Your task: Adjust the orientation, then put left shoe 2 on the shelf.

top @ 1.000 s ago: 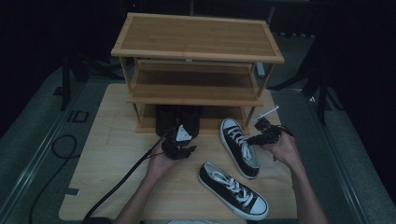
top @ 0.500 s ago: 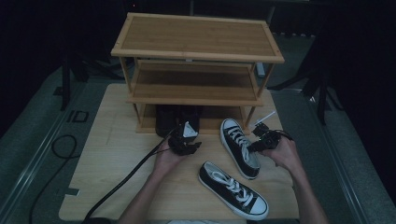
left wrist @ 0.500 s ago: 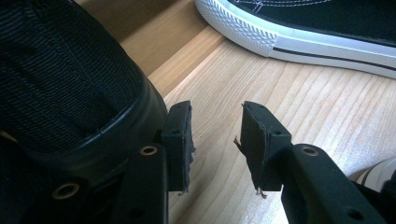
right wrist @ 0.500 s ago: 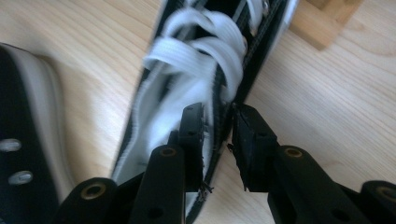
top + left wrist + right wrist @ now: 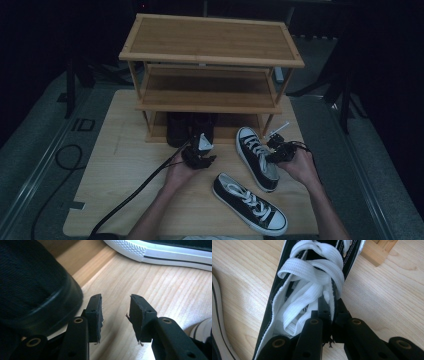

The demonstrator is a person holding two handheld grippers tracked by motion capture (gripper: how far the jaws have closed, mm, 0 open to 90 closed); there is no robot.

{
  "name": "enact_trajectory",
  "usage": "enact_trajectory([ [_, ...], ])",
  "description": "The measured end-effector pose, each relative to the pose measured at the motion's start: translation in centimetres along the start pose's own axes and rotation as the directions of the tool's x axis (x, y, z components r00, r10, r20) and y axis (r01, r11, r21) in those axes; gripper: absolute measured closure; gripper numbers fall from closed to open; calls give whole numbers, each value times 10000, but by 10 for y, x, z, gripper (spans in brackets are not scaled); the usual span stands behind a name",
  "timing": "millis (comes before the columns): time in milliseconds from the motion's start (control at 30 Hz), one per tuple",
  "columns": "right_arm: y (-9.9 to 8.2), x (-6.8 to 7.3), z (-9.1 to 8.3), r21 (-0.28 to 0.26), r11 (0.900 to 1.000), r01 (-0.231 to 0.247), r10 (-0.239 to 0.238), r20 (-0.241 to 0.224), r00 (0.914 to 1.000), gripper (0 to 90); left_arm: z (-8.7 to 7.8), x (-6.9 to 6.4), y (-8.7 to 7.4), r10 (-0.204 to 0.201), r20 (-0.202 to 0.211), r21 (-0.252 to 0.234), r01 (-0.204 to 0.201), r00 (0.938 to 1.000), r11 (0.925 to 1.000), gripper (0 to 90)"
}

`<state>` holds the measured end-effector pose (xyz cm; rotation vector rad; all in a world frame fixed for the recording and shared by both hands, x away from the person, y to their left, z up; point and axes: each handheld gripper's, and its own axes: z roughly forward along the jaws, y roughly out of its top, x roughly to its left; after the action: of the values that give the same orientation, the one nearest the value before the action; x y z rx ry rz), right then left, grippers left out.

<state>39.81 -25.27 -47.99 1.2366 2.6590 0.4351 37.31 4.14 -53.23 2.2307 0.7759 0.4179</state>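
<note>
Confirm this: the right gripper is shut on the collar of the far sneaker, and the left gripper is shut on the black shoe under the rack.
Half right. The right gripper is shut on the collar of the far sneaker. But the left gripper is open: the left gripper view shows its jaws apart over bare table, with the black shoe beside them, not gripped.

Bare table (image 5: 125,165) left of the left gripper (image 5: 199,159); ahead, dark shoes (image 5: 190,129), perhaps boots, under the rack (image 5: 210,60).
</note>
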Motion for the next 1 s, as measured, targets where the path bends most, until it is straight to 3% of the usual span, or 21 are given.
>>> enact_trajectory([
  [300, -3, -8, -11, -574, 9983, -68, 48, -343, 9994, 884, 10, -6, -5, -62, 64, 75, 61, 10000, 10000, 619],
  [633, -6, -15, -42, -790, 9949, 626, -674, -590, 9960, 884, 18, -14, -11, 93, 188, 313, -99, 9998, 9995, 611],
  [1000, 0, -22, -68, -589, 9866, 1525, -1571, -835, 9841, 884, 18, -14, -13, -22, 262, 203, 17, 9997, 9998, 597],
])
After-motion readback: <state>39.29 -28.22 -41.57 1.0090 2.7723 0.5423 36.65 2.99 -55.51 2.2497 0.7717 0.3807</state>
